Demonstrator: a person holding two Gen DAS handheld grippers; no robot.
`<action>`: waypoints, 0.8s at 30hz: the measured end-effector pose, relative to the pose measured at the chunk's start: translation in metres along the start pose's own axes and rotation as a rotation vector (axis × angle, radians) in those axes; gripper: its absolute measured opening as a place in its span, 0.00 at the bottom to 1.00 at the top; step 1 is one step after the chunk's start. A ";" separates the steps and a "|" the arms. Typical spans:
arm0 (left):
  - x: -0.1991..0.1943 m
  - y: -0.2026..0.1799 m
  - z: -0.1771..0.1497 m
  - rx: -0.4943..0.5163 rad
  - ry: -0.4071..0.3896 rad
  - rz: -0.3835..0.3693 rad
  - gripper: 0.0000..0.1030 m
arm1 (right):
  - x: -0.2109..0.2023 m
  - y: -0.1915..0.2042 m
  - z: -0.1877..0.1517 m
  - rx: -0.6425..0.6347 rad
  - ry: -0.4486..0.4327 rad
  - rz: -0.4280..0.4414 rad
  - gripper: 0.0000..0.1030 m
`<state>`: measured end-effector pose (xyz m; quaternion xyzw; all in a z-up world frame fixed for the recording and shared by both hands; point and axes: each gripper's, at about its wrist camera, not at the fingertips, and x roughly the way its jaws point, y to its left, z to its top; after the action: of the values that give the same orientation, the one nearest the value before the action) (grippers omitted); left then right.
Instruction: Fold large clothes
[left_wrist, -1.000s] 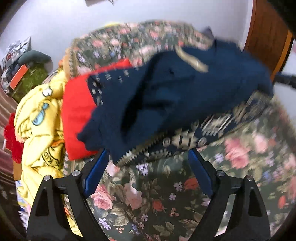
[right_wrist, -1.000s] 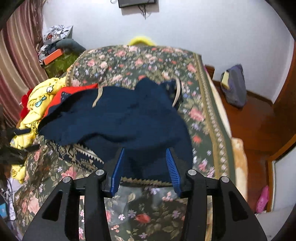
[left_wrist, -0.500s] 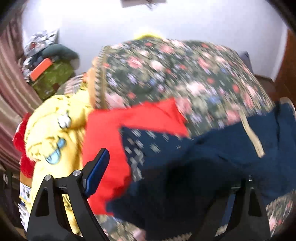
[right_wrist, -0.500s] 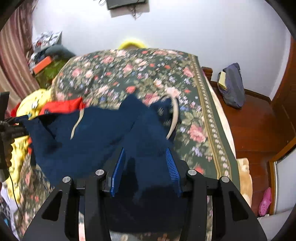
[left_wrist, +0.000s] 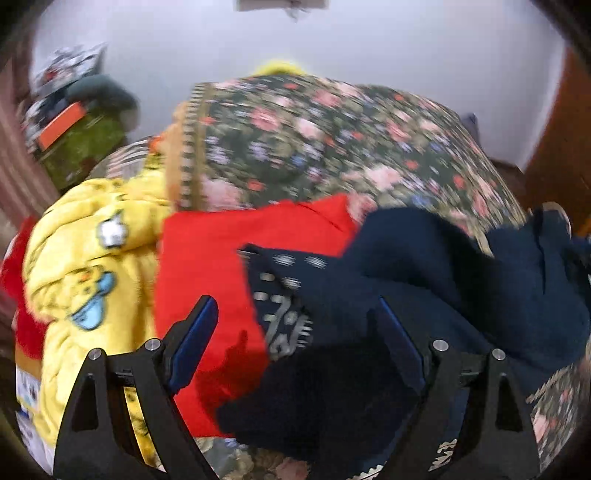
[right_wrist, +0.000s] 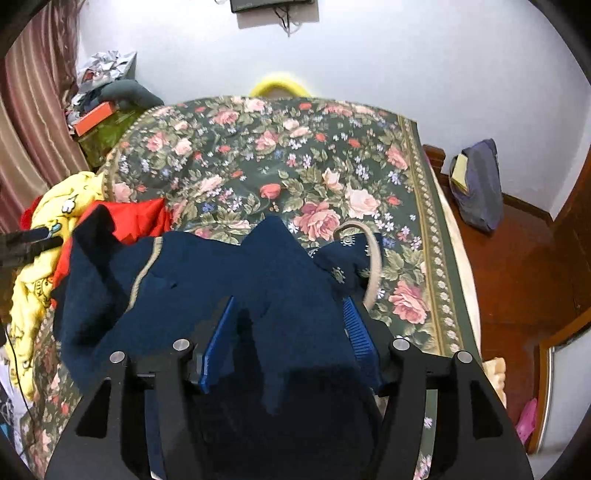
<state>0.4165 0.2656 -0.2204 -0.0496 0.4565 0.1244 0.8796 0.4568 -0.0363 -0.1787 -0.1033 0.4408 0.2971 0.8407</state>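
A large navy garment (right_wrist: 207, 280) with a beige trim and patterned border lies crumpled on the floral bedspread (right_wrist: 295, 166). My right gripper (right_wrist: 290, 301) stands over its near fold. Its jaws are opening, the navy cloth still lies between them, and the left pad stands off the fabric. In the left wrist view my left gripper (left_wrist: 295, 306) is wide open above the edge where the navy garment (left_wrist: 424, 277) overlaps a red garment (left_wrist: 221, 258). Nothing is pinched in it.
A yellow cartoon-print garment (left_wrist: 85, 258) is heaped at the bed's left edge beside the red one. Boxes and clutter (right_wrist: 99, 114) sit by the curtain at the back left. A grey bag (right_wrist: 480, 184) leans on the wall over the wooden floor, right of the bed.
My left gripper swung left, from over the bedspread to over the red and navy cloth. The right gripper carried the navy fold forward over the garment, and its jaws have widened.
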 end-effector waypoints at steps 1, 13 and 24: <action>0.004 -0.005 0.001 0.012 0.005 -0.013 0.85 | 0.008 -0.001 0.000 0.008 0.019 -0.004 0.54; 0.037 -0.035 0.016 -0.031 0.038 -0.029 0.14 | -0.009 -0.002 -0.010 0.014 -0.020 0.045 0.13; -0.057 -0.010 0.017 -0.067 -0.190 0.042 0.12 | -0.080 -0.015 0.009 0.052 -0.237 0.019 0.10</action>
<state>0.4011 0.2496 -0.1642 -0.0574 0.3677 0.1623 0.9139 0.4371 -0.0765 -0.1107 -0.0414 0.3470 0.3036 0.8864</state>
